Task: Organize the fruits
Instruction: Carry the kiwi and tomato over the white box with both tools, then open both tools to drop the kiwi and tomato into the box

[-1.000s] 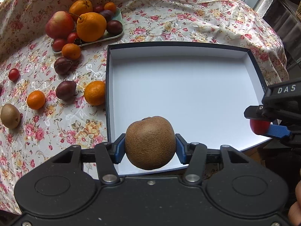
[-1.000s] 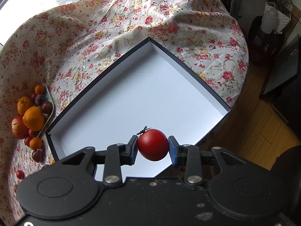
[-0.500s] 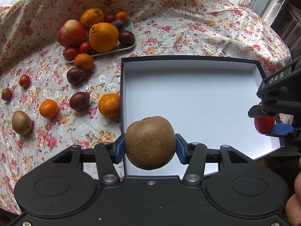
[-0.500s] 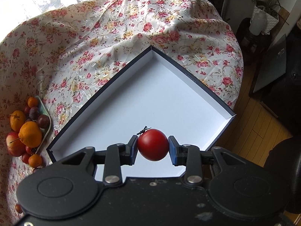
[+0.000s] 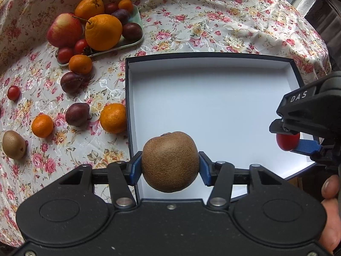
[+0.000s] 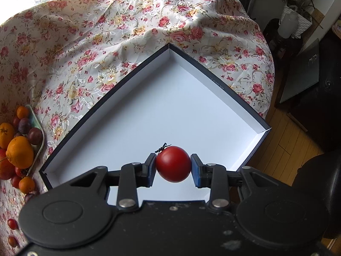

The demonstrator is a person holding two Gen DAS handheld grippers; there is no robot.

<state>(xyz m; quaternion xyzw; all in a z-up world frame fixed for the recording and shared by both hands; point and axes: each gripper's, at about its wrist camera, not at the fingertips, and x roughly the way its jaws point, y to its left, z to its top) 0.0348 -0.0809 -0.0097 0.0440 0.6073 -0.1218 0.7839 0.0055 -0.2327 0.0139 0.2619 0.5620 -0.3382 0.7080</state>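
My left gripper [image 5: 170,166] is shut on a brown kiwi [image 5: 170,161], held above the near left corner of a shallow dark-rimmed box [image 5: 213,106] with a white floor. My right gripper [image 6: 173,167] is shut on a red cherry tomato [image 6: 173,163] over the box's [image 6: 162,115] near side. In the left wrist view the right gripper [image 5: 287,141] hangs at the box's right edge with the tomato [image 5: 286,141] in it. Nothing lies in the box.
On the flowered cloth left of the box lie a tangerine [image 5: 113,118], plums [image 5: 77,114], another kiwi [image 5: 13,145], small oranges and cherry tomatoes. A pale green tray [image 5: 136,40] at the back left holds an apple, oranges and plums. Wooden floor [image 6: 285,140] lies past the table's right edge.
The right gripper with the tomato has shifted over the box, so the box's far corner now sits further right in its view. The left view has swung left a little; both grips are unchanged.
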